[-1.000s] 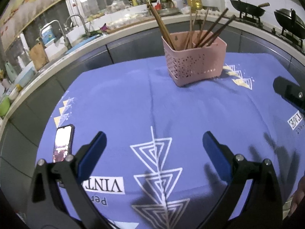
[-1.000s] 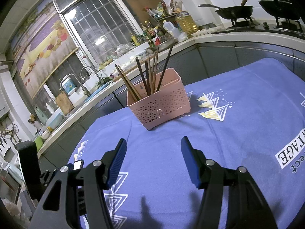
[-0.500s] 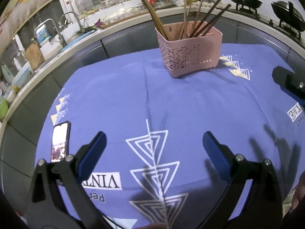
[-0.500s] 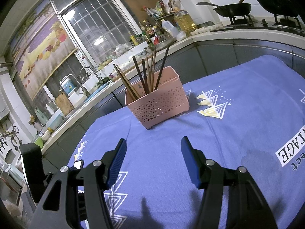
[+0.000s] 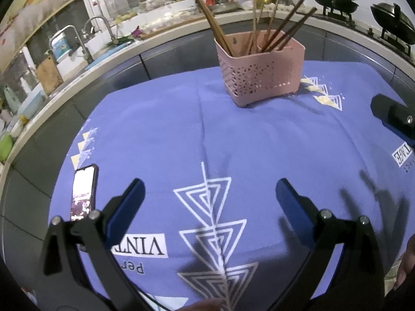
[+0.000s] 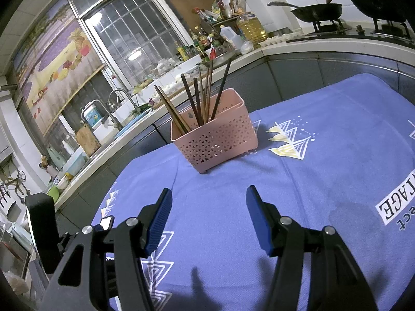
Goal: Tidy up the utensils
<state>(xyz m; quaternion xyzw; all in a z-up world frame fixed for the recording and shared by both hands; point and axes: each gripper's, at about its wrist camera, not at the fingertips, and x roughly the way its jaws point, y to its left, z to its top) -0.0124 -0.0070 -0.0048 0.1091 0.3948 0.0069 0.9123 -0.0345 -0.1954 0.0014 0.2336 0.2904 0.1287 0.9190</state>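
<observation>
A pink perforated utensil basket (image 5: 262, 75) stands on the blue tablecloth (image 5: 181, 134) at the far side; it also shows in the right wrist view (image 6: 218, 140). Several brown chopsticks (image 5: 275, 33) stand upright in it, also seen from the right wrist (image 6: 199, 101). My left gripper (image 5: 210, 199) is open and empty above the near part of the cloth. My right gripper (image 6: 208, 207) is open and empty, well short of the basket. Part of the right gripper (image 5: 394, 119) shows at the left view's right edge.
A phone (image 5: 83, 191) lies on the cloth at the near left. A counter with sink and tap (image 5: 77, 39) curves behind the table. Woks (image 5: 334, 0) sit on a stove at the back right. Bottles (image 6: 249, 31) crowd the counter.
The left gripper has pulled back and risen slightly, so the basket sits a little higher in its view. The right gripper has barely moved. Both stay open.
</observation>
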